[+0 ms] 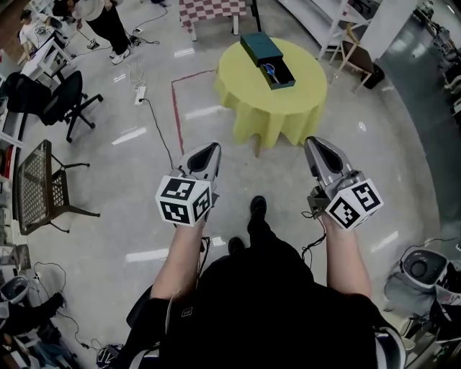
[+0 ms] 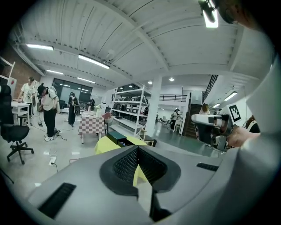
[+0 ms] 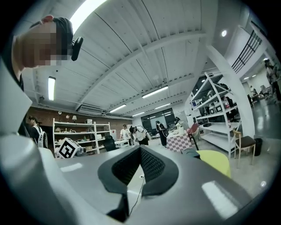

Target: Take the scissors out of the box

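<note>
A dark green box (image 1: pixel 266 59) lies on a round table with a yellow cloth (image 1: pixel 245 97), far ahead of me across the floor. Its near end is open, and blue-handled scissors (image 1: pixel 271 72) show inside. My left gripper (image 1: pixel 209 152) and right gripper (image 1: pixel 314 145) are held side by side in the air, well short of the table, both shut and empty. In the left gripper view the closed jaws (image 2: pixel 137 147) point toward the table (image 2: pixel 103 145) and box (image 2: pixel 116 137), with the right gripper (image 2: pixel 210 125) off to the side. The right gripper view shows its shut jaws (image 3: pixel 140 148) and the table (image 3: pixel 216 161).
A black office chair (image 1: pixel 55 97) and a mesh chair (image 1: pixel 39 184) stand at the left. A power strip with cable (image 1: pixel 140 94) and a red tape line (image 1: pixel 176 101) lie on the floor. A checkered table (image 1: pixel 213 10), a wooden chair (image 1: pixel 350 52) and people (image 1: pixel 106 24) stand beyond.
</note>
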`<state>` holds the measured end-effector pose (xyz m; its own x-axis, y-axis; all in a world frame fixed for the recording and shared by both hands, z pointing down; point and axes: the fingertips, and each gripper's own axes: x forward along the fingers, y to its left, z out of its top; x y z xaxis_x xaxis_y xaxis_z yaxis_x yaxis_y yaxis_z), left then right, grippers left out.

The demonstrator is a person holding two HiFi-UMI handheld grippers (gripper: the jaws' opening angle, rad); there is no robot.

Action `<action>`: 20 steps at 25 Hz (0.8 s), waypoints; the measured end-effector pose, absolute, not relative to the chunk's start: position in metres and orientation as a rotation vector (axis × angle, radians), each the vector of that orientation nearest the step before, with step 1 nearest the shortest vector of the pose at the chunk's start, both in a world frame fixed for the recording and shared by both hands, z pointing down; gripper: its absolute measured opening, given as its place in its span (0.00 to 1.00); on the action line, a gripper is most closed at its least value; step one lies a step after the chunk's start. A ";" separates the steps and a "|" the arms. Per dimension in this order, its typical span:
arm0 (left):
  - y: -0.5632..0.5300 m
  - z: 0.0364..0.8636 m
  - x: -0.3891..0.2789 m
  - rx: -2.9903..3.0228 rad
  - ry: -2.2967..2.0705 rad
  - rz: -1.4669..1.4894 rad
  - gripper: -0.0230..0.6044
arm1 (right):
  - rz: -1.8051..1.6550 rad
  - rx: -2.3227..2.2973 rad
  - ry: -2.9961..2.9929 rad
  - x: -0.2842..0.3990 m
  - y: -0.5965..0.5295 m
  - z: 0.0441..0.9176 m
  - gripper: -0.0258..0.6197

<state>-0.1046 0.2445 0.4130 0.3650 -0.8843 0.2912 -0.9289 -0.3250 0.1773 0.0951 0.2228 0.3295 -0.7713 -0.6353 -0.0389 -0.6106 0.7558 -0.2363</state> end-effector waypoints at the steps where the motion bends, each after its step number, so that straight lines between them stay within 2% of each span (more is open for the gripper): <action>1: 0.236 0.415 -0.105 2.312 -1.601 0.209 0.05 | -0.325 -1.004 2.835 0.095 0.213 0.331 0.05; 12: 0.125 0.419 -0.098 2.280 -1.645 0.303 0.05 | -0.396 -0.923 2.837 0.099 0.075 0.355 0.06; 20: 0.071 0.418 -0.096 2.271 -1.647 0.330 0.05 | -0.427 -0.900 2.861 0.100 0.020 0.370 0.06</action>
